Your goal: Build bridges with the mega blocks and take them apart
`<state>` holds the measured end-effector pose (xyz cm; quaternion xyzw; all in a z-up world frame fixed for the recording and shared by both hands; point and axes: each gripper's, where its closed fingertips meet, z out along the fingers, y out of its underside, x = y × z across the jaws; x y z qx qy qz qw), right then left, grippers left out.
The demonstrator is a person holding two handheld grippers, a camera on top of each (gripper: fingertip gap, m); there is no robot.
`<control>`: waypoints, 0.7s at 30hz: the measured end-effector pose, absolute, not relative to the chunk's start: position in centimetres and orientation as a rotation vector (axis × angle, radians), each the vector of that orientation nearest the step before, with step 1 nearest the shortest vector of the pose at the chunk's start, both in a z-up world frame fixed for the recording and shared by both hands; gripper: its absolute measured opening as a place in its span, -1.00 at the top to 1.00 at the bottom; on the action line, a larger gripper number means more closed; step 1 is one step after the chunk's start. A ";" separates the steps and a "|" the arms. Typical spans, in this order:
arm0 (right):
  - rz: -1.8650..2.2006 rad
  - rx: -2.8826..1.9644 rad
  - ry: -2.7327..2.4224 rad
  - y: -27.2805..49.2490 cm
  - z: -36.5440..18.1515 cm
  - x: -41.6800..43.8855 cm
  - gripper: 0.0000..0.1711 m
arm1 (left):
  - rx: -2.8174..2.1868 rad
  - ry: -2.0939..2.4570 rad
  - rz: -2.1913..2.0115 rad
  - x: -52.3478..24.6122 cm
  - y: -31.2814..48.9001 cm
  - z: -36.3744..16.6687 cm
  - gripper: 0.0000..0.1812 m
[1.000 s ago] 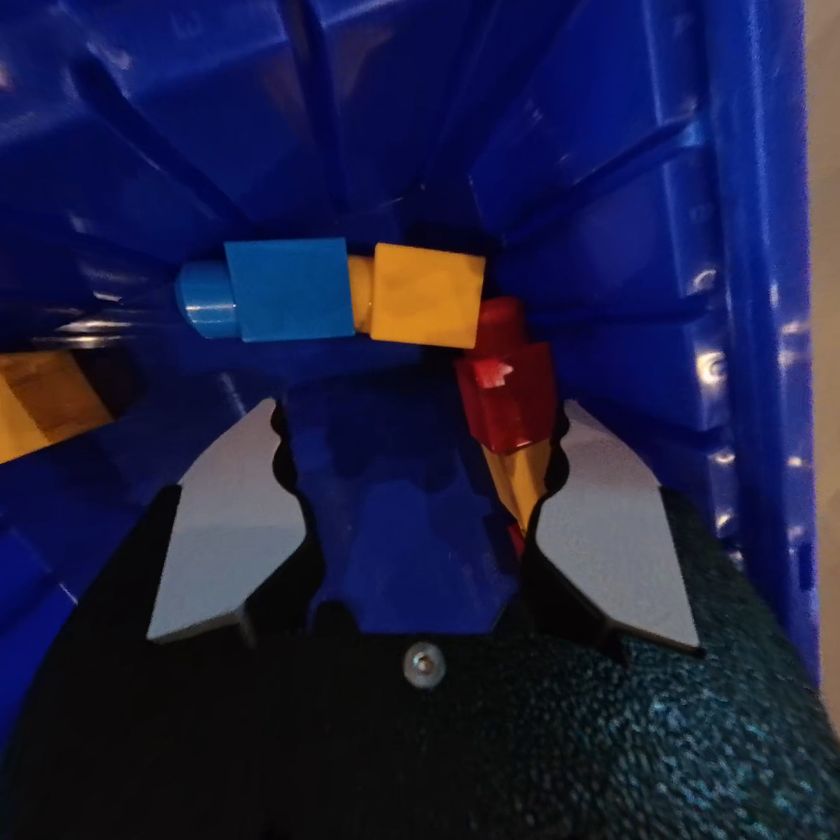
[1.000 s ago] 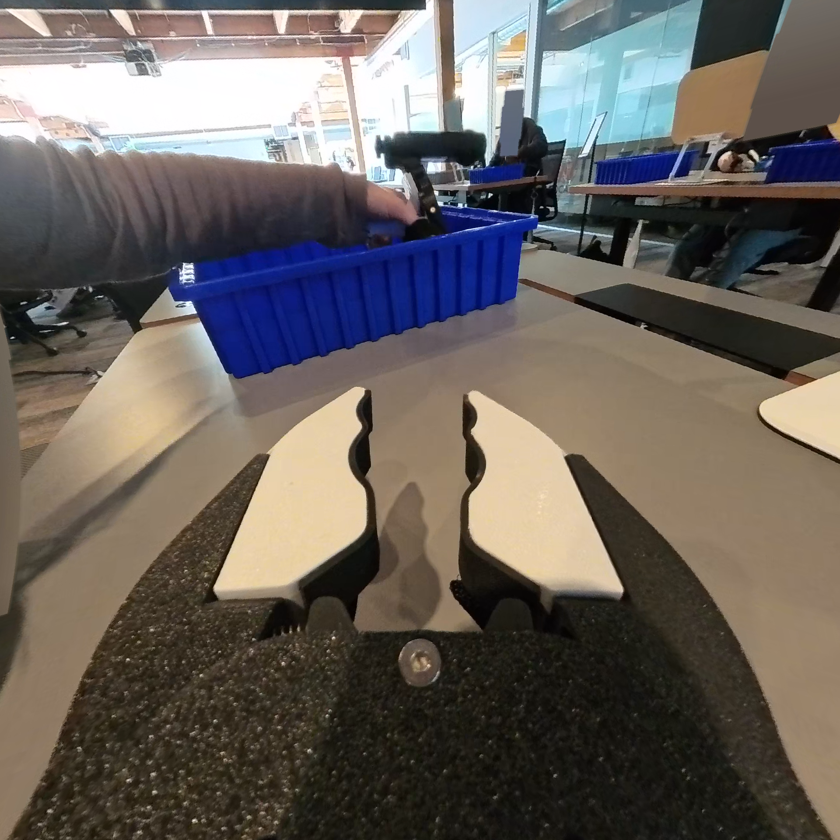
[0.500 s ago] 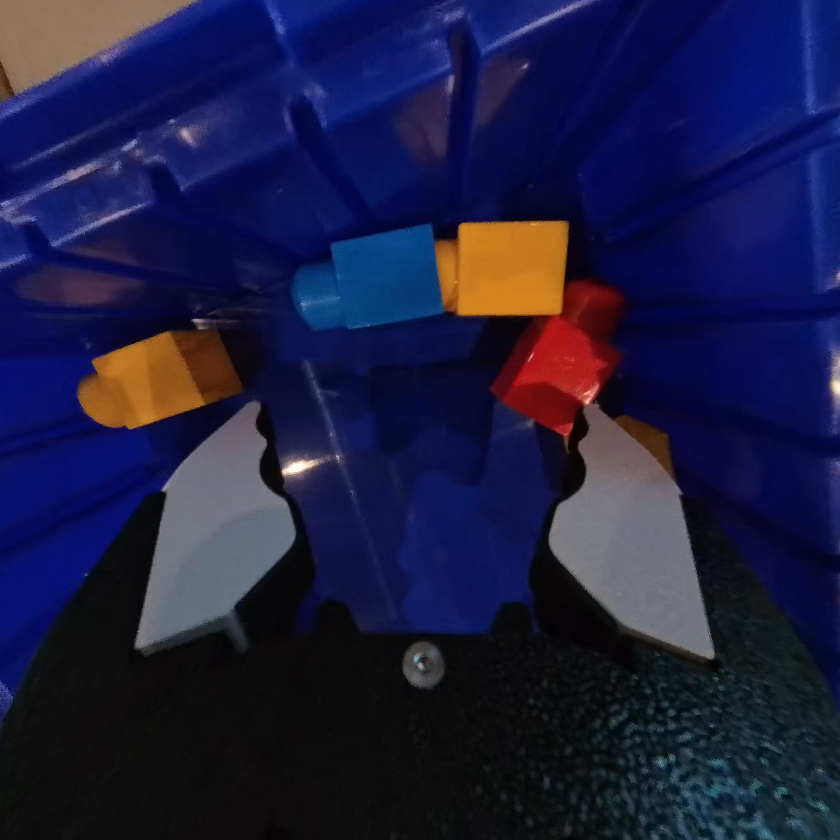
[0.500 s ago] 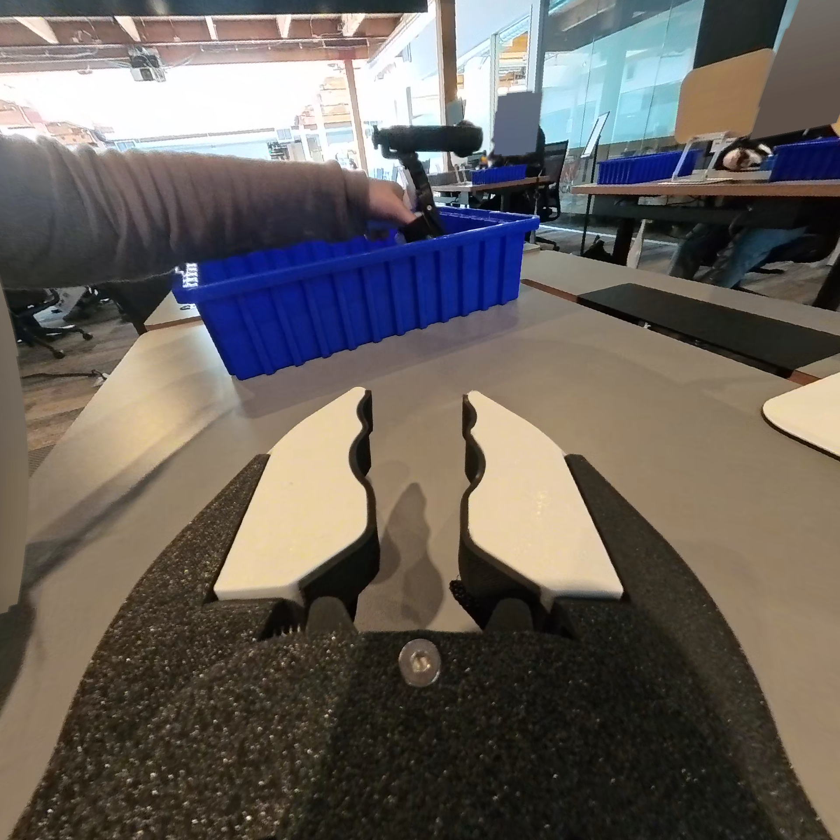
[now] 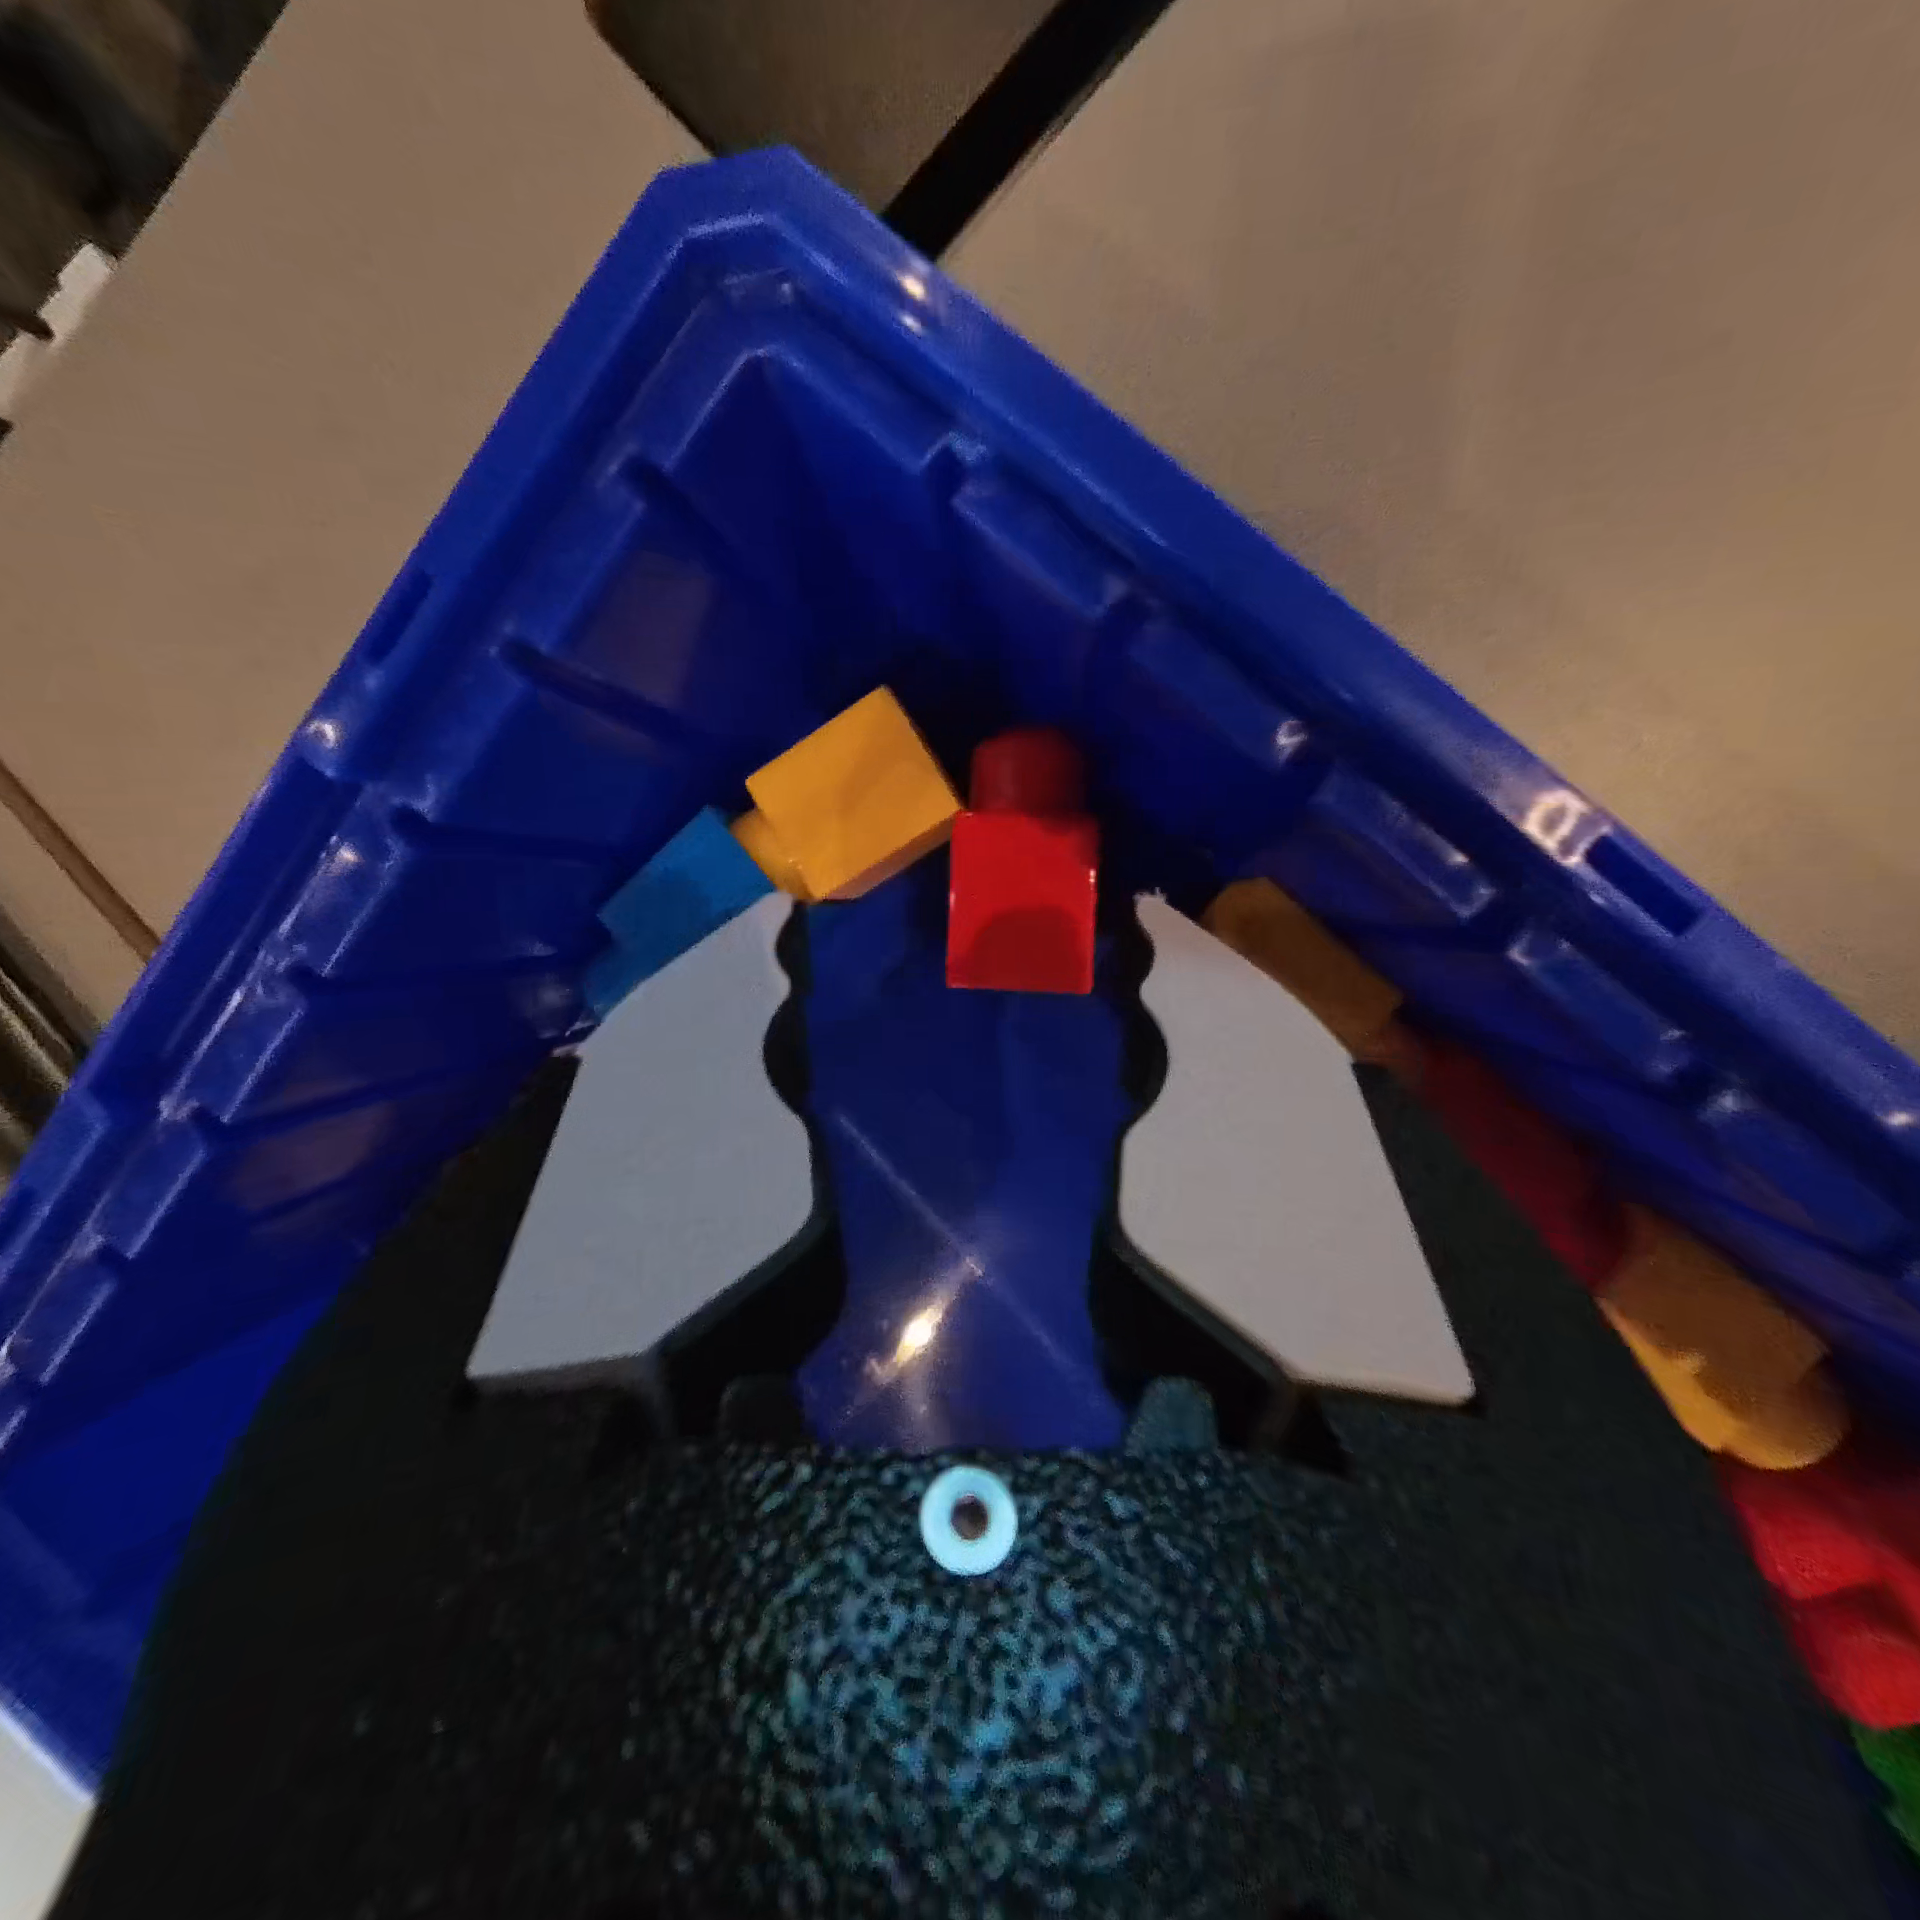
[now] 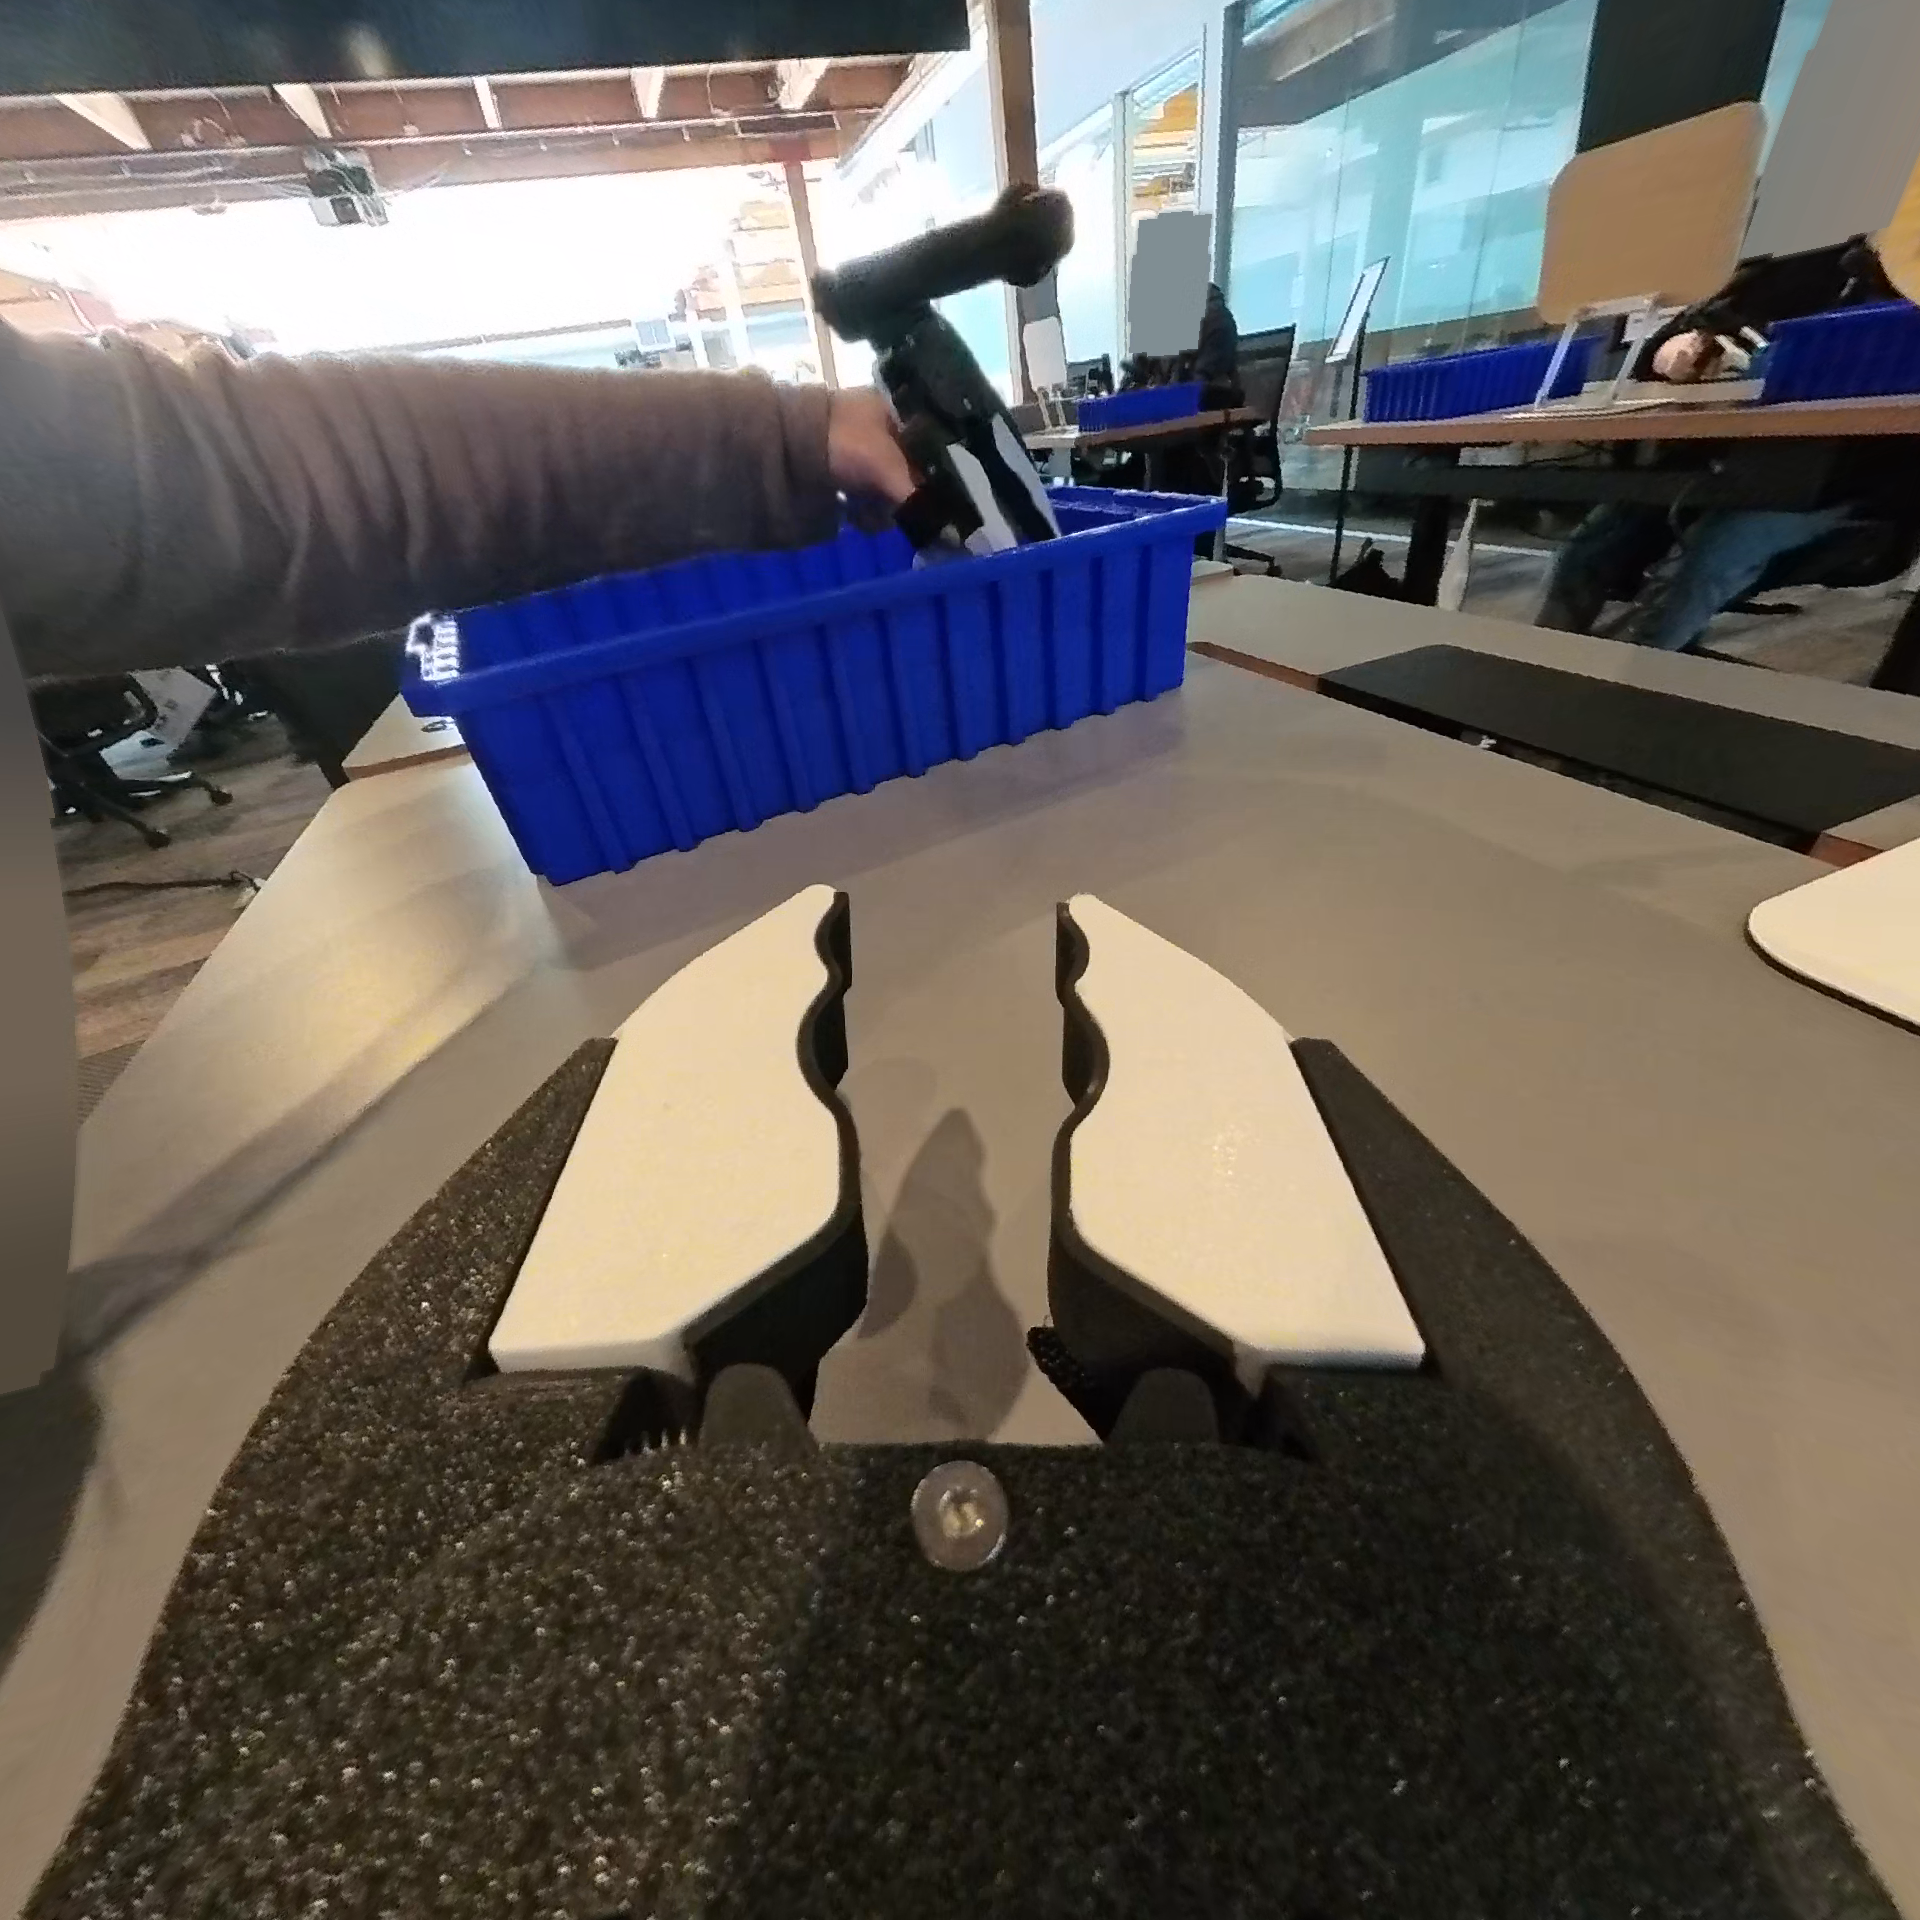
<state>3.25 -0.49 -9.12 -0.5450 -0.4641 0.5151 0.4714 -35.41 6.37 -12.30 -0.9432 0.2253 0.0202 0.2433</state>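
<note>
Both grippers empty, blocks in the bin corner

Our right gripper rested spread over the grey table. Farther off, our left gripper gaped inside the blue bin; a red block stood between its tips, ungrasped, beside yellow block and blue block.

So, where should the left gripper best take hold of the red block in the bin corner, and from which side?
Probably on the square body of the red block, across its two flat side faces, not on the round stud on top. It stands stud-up between the open fingers of the left gripper, so come straight forward. The yellow block almost touches its left, so that finger has little room.
</note>
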 end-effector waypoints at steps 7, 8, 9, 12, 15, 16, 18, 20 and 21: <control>1.273 -1.336 -1.128 -0.4 -9.0 3.3 0.56 | -2.623 0.639 -0.008 -34.8 5.9 -14.0 0.44; 1.275 -1.337 -1.125 -0.4 -9.0 3.3 0.56 | -2.623 0.638 0.000 -34.8 6.0 -14.2 0.45; 1.278 -1.339 -1.123 -0.4 -9.0 3.3 0.56 | -2.630 0.636 0.007 -34.8 6.0 -14.5 0.47; 1.287 -1.342 -1.113 -0.3 -9.0 3.4 0.56 | -2.672 0.641 0.042 -35.2 5.8 -15.3 0.51; 1.297 -1.346 -1.101 -0.1 -8.9 3.5 0.56 | -2.684 0.640 0.047 -35.4 5.8 -15.8 0.62; 1.299 -1.348 -1.098 -0.1 -8.9 3.5 0.56 | -2.682 0.640 0.043 -35.3 5.9 -15.8 0.62; 1.303 -1.348 -1.097 -0.1 -8.9 3.5 0.56 | -2.680 0.652 0.044 -35.3 5.8 -15.8 0.63; 1.303 -1.348 -1.098 -0.1 -8.9 3.5 0.56 | -2.689 0.668 0.041 -35.2 5.5 -15.8 0.63; 1.303 -1.347 -1.100 -0.1 -8.9 3.5 0.56 | -2.697 0.674 0.047 -35.2 5.3 -15.8 0.63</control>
